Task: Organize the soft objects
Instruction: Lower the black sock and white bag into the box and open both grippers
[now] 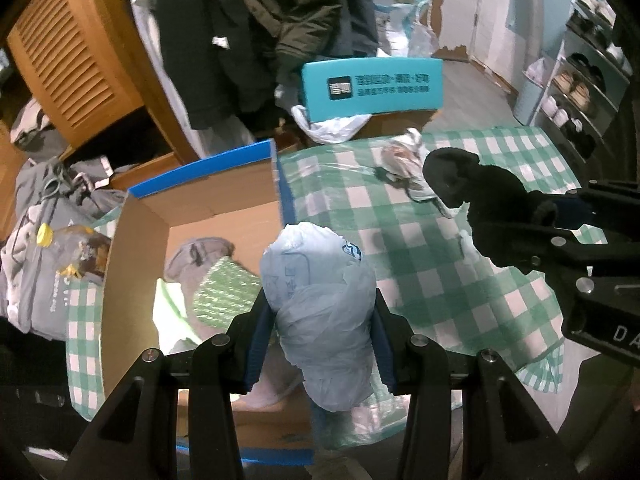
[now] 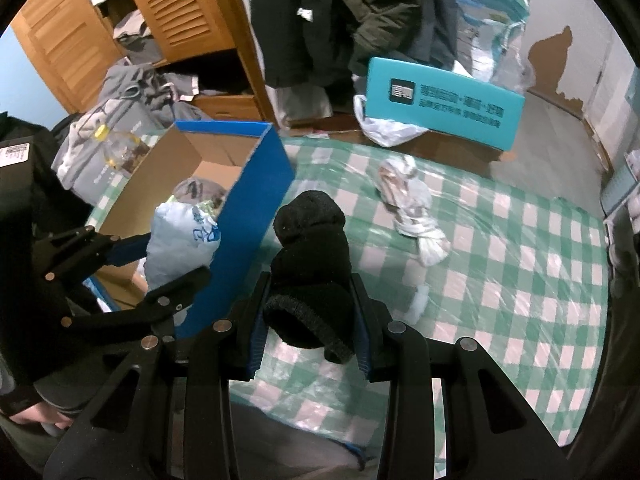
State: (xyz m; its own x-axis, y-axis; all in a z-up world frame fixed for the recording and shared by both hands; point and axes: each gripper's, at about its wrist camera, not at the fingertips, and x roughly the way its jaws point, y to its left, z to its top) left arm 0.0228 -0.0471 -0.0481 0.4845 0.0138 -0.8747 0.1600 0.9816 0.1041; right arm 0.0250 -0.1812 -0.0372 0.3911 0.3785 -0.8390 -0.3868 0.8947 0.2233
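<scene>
Left wrist view shows the left gripper clamped on a pale blue plastic bag, its length along the fingers, hanging over the near corner of the cardboard box. To its right, farther from the box, the right gripper squeezes a black sock over the checked cloth. Writing on the teal box is too blurred to read.

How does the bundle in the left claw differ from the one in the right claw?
The left claw holds a crumpled pale blue plastic bag with blue print; the right claw holds a rolled black sock, plain and matte. The bag is the bulkier bundle and hangs at the cardboard box; the sock hangs over the green checked cloth, beside the box's blue wall. Both are soft, clamped between blue pads.
</scene>
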